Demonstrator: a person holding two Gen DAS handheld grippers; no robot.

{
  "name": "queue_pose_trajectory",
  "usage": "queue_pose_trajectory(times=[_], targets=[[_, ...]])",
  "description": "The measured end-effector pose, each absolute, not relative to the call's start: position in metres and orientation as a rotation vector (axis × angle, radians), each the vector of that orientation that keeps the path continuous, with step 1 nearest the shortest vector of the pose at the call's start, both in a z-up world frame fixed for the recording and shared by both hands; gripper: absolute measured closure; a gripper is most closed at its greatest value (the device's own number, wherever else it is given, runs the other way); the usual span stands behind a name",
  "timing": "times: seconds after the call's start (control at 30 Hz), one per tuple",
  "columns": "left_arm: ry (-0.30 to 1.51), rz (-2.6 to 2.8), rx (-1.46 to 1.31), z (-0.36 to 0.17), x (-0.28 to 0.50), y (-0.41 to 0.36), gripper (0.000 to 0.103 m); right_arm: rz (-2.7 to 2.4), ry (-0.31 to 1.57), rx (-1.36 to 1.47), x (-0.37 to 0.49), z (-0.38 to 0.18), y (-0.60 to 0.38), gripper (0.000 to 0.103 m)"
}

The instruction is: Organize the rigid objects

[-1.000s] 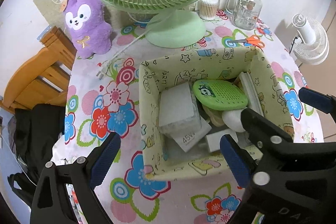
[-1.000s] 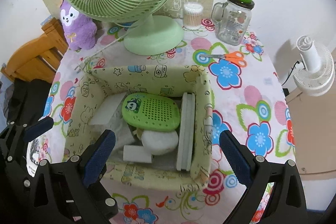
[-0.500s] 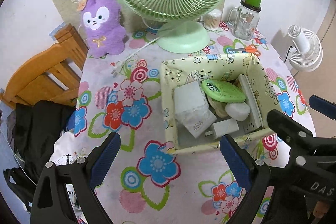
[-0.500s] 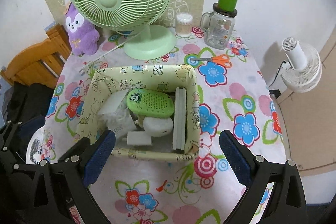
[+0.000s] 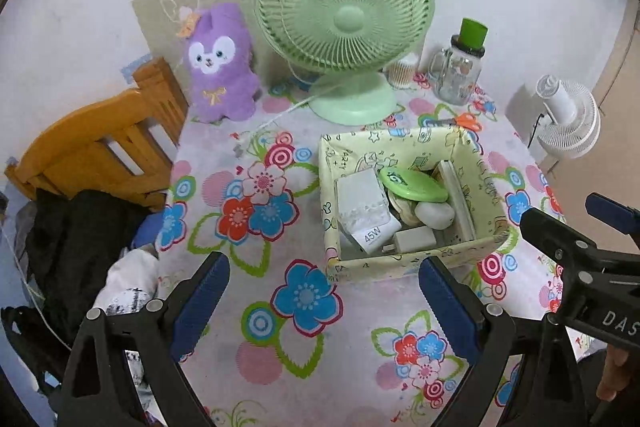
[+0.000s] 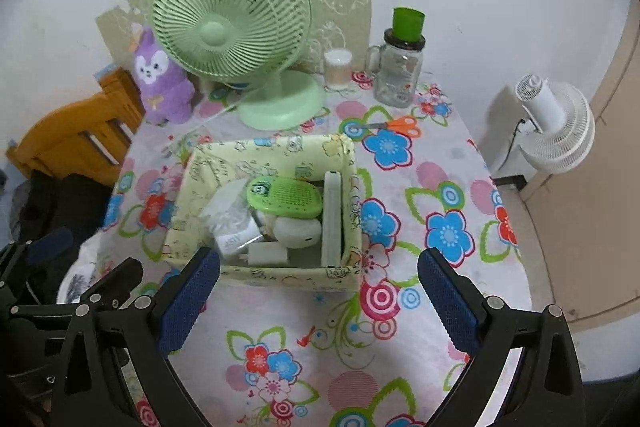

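Observation:
A pale yellow patterned storage box (image 5: 404, 263) (image 6: 276, 273) stands on the floral tablecloth. It holds a green oval perforated case (image 5: 412, 181) (image 6: 285, 195), a white charger marked 45W (image 5: 374, 233), a white plug (image 5: 414, 239), a white rounded object (image 6: 298, 231) and a flat white slab (image 6: 333, 219) on edge. My left gripper (image 5: 322, 303) is open and empty, held above the table in front of the box. My right gripper (image 6: 318, 301) is open and empty, also in front of the box. The right gripper shows at the right of the left wrist view.
A green desk fan (image 5: 346, 23) (image 6: 232, 27), purple plush (image 5: 220, 67), glass jar with green lid (image 6: 400, 67), cotton-swab tub (image 6: 338, 69) and orange scissors (image 6: 396, 125) stand behind the box. A wooden chair (image 5: 92, 147) is at left, a white fan (image 6: 554, 123) at right.
Both grippers have pulled back and up from the box. The box and table now look smaller and farther off. Both stay open and empty.

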State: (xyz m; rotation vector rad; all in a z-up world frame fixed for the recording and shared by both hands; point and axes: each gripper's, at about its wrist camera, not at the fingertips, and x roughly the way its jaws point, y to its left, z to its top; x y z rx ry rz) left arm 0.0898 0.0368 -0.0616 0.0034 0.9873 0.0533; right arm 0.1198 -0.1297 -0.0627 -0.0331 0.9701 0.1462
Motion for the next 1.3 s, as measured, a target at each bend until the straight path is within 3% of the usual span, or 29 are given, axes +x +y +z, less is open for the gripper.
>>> queue_pose_trajectory(times=[0.47, 0.7, 1.3], targets=[[0.874, 0.093, 0.013, -0.006, 0.033, 0.017, 0.005, 0.203, 0.832, -0.045, 0.060, -0.002, -0.153, 0.002], [0.824, 0.098, 0.034, 0.010, 0.009, 0.008, 0.000, 0.190, 0.793, -0.057, 0.037, 0.010, -0.163, 0.002], [0.759, 0.074, -0.021, 0.030, -0.026, 0.000, 0.000, 0.156, 0.734, -0.074, -0.006, 0.025, -0.173, 0.002]])
